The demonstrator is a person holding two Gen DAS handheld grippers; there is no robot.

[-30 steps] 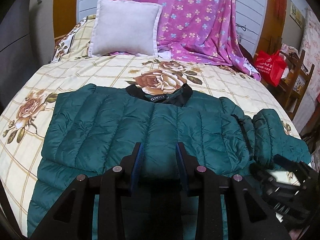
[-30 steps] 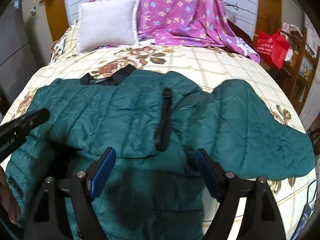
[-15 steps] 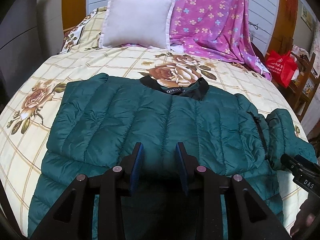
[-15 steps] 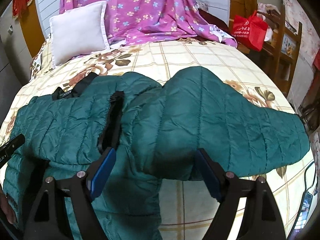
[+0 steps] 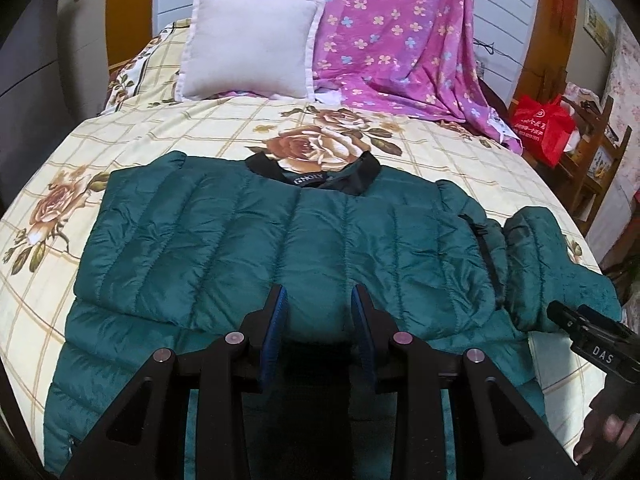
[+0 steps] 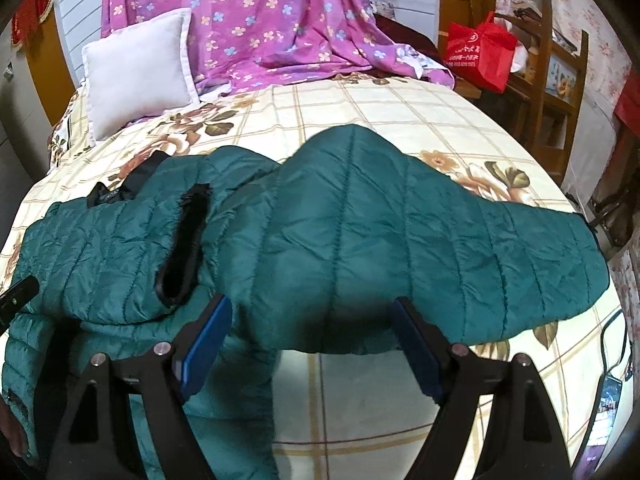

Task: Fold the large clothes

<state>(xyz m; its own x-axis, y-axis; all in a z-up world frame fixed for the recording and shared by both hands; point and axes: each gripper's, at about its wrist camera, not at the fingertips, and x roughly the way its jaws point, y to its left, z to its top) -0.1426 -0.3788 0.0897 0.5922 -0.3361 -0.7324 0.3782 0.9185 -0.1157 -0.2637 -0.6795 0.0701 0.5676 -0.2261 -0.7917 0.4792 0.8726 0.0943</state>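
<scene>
The green puffy jacket (image 5: 280,248) lies flat on the bed (image 5: 160,128); the right gripper (image 6: 310,336), spread wide at the sleeve (image 6: 420,240), should pinch it and fold it over, while the left gripper (image 5: 318,320) is partly spread.

Green quilted jacket (image 6: 168,240) on floral bedspread (image 6: 400,120), sleeve (image 6: 400,248) between the right gripper (image 6: 310,344) wide-spread fingers (image 6: 204,344)

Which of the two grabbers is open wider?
The right gripper: its blue fingers spread wide around the green jacket's sleeve. The left gripper has only a narrow gap.
</scene>
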